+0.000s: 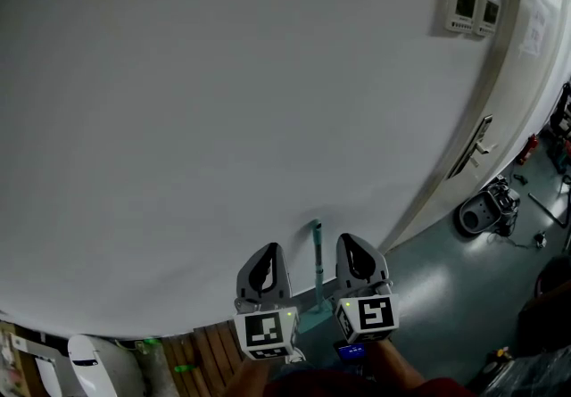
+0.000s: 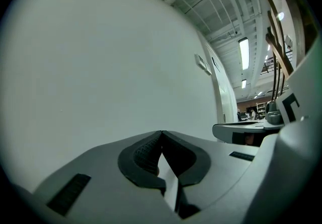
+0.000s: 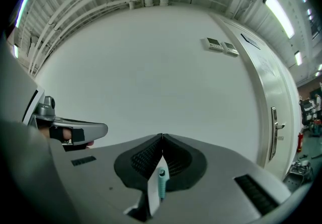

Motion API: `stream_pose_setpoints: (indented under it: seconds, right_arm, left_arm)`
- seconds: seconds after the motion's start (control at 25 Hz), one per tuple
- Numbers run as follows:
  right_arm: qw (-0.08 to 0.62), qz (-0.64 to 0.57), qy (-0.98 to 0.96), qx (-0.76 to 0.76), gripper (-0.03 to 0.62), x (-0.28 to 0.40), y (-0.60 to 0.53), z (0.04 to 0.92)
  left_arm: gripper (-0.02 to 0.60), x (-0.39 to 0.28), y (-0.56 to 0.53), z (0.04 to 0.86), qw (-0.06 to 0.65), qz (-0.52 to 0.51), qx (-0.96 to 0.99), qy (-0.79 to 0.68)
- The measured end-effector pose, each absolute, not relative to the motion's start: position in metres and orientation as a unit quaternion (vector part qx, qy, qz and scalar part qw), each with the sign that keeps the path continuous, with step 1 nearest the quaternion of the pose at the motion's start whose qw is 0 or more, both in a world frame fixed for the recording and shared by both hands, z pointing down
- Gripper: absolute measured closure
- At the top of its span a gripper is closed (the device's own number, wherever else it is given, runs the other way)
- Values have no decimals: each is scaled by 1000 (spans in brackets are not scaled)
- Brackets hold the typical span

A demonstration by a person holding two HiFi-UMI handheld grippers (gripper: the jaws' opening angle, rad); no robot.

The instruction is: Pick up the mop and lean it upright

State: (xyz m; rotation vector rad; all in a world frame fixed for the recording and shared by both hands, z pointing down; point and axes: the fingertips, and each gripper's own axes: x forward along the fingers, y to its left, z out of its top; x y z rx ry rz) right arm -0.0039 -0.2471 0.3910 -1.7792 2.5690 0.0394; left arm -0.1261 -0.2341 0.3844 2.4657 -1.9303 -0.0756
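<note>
The mop (image 1: 317, 268) has a teal handle and stands upright against the white wall (image 1: 223, 119), its pale head (image 1: 314, 318) on the floor. It rises between my two grippers, and neither touches it. My left gripper (image 1: 265, 252) is just left of the handle and points at the wall with its jaw tips together and nothing between them. My right gripper (image 1: 356, 243) is just right of the handle, also shut and holding nothing. In the right gripper view the handle's teal top (image 3: 161, 181) shows through the gap below the closed tips (image 3: 162, 135). The left gripper (image 2: 161, 131) sees only wall ahead.
A door with a lever handle (image 1: 479, 140) is to the right, and two wall control panels (image 1: 471, 10) sit above it. A grey floor machine (image 1: 487, 209) stands by the door. Wooden slats (image 1: 210, 349) and a white object (image 1: 85, 361) lie at the lower left.
</note>
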Motion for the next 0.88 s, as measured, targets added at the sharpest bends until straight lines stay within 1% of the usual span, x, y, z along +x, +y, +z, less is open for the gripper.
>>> stream_pose_setpoints:
  seconds: [0.6,0.88]
  right_arm:
    - [6,13,838,-545,577,1,-264,394]
    - [-8,20,841,-540,577,-3,-262,407]
  left_arm:
    - [566,-119,-246,394,0,1,771,-636]
    - [566,-122,-240,391,-4,-2,766,-642]
